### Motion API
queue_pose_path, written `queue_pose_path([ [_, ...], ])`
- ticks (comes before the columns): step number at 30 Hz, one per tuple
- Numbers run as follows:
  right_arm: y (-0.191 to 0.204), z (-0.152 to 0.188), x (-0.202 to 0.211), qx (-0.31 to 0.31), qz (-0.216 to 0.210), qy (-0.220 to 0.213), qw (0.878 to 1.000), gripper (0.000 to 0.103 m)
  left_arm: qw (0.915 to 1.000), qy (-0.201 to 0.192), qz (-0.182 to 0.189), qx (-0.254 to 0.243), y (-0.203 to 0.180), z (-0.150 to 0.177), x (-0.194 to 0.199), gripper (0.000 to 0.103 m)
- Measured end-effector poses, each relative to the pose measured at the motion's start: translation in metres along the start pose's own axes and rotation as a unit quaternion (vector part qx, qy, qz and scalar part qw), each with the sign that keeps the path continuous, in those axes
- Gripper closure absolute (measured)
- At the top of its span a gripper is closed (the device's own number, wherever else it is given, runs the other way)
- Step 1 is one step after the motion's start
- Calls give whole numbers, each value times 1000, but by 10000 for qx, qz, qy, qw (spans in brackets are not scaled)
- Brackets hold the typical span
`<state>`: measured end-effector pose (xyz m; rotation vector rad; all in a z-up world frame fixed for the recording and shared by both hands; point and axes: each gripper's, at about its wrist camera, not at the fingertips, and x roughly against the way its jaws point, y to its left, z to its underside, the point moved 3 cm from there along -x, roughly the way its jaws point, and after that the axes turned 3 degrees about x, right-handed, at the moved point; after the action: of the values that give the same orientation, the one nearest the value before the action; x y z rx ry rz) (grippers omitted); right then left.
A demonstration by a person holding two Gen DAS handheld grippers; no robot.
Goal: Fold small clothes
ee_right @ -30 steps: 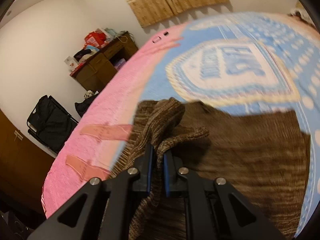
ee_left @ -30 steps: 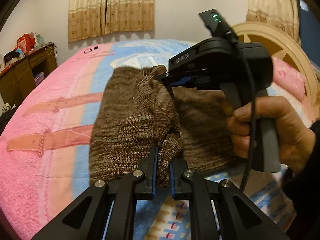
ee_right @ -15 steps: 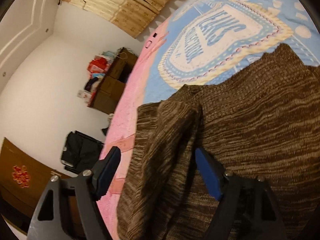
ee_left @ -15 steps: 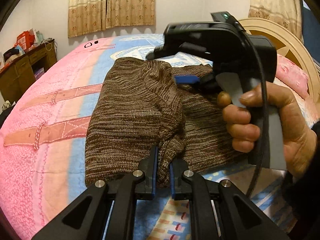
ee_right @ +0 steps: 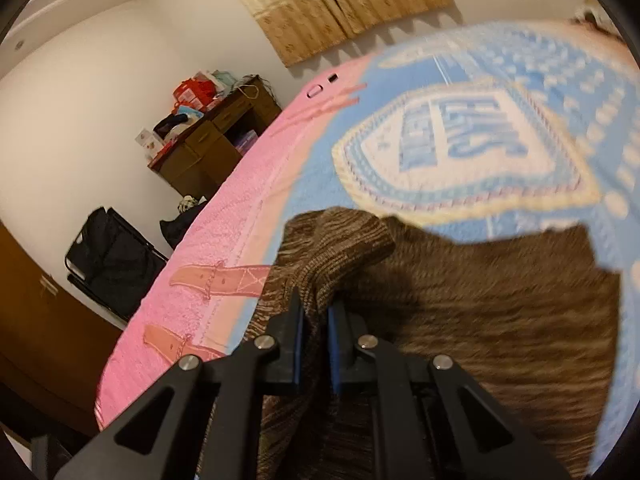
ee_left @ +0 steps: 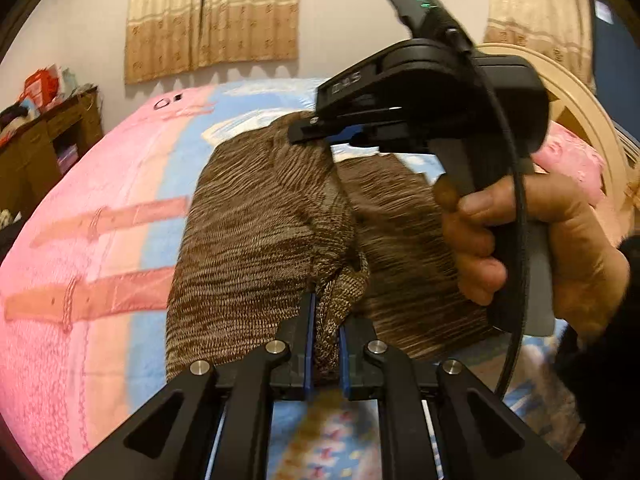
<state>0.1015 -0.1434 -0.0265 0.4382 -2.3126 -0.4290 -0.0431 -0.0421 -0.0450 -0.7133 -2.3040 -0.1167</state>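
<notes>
Brown marled knit garment (ee_left: pixel 256 240), bunched fold, on fleecy blanket (ee_left: pixel 80 208).

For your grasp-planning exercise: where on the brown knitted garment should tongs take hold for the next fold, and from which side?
Grip the bunched folded edge of the brown knitted garment, coming from the near side, angled down. There the fabric rises off the bedspread, so pads can close round it; elsewhere it lies flat. Both left tongs and right tongs already pinch it.
</notes>
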Motion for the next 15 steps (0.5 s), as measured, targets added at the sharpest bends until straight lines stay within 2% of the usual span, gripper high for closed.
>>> queue_pose_path([
  [7,-25,-7,22,134,29,-34,9999,90,9993,-78,190,-317,-40,-10,-5,94],
  [15,-55,4,51,343,392,-31,9986,90,9973,-66,367,-626,-71,-6,-16,94],
])
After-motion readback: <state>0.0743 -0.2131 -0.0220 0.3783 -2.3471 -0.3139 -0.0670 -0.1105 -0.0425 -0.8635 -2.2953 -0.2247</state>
